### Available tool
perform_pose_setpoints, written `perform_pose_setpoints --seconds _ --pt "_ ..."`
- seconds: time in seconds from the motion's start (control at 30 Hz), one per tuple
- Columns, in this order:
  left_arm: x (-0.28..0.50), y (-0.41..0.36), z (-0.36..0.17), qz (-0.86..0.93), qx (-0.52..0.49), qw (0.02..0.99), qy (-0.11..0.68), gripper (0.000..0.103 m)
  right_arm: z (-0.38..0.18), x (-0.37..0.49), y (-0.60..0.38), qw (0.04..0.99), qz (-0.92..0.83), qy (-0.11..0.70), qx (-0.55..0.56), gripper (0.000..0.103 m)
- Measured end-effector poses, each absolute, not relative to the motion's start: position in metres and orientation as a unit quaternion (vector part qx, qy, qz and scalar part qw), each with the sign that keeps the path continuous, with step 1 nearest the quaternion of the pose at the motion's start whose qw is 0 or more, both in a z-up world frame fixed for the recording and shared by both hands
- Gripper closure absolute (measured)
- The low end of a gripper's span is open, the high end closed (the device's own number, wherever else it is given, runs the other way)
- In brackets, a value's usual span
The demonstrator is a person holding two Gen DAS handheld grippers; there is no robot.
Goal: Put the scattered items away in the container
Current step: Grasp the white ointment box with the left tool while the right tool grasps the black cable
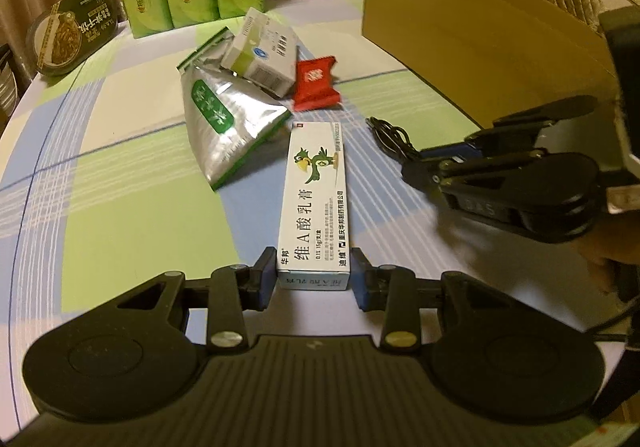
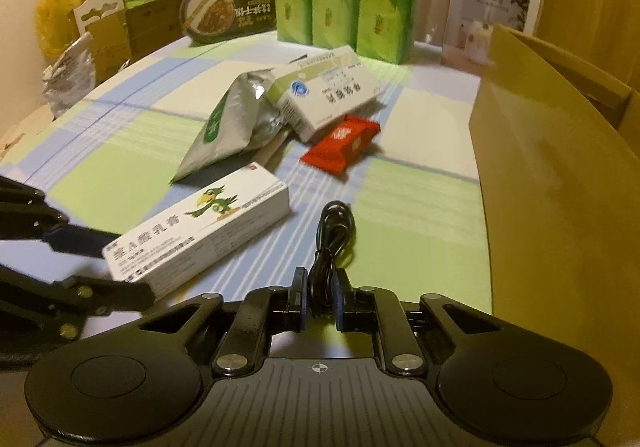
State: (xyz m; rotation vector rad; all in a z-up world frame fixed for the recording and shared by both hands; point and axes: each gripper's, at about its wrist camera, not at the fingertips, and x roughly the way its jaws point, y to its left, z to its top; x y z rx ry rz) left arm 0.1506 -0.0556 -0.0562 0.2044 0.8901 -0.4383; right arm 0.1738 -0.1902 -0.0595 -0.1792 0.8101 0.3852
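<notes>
Black grippers (image 1: 314, 279) (image 2: 320, 293) low over tablecloth (image 1: 120, 215)

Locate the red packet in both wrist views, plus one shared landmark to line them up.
Left wrist: the red packet is above centre, right of the silver pouch, beyond the parrot box's far end.
Right wrist: the red packet is just above centre, below the white medicine box.
Shared landmark: the parrot box, nearer the camera than the packet in both views.
</notes>
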Motion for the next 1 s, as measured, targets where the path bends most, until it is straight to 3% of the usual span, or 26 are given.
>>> perform_pose_setpoints --seconds 0.4,0.53,1.0 --pt "0.089 -0.071 -0.053 -0.221 0.102 0.867 0.435 0.070 -0.047 0.092 -0.216 0.881 0.185 0.427 -0.086 0.094" --pt "0.091 -0.074 -0.049 -0.218 0.105 0.871 0.428 0.062 -0.049 0.085 -0.219 0.883 0.181 0.425 -0.079 0.093" --pt "0.122 -0.093 -0.056 -0.232 0.121 0.866 0.426 0.062 -0.054 0.101 -0.217 0.893 0.175 0.410 -0.067 0.092"
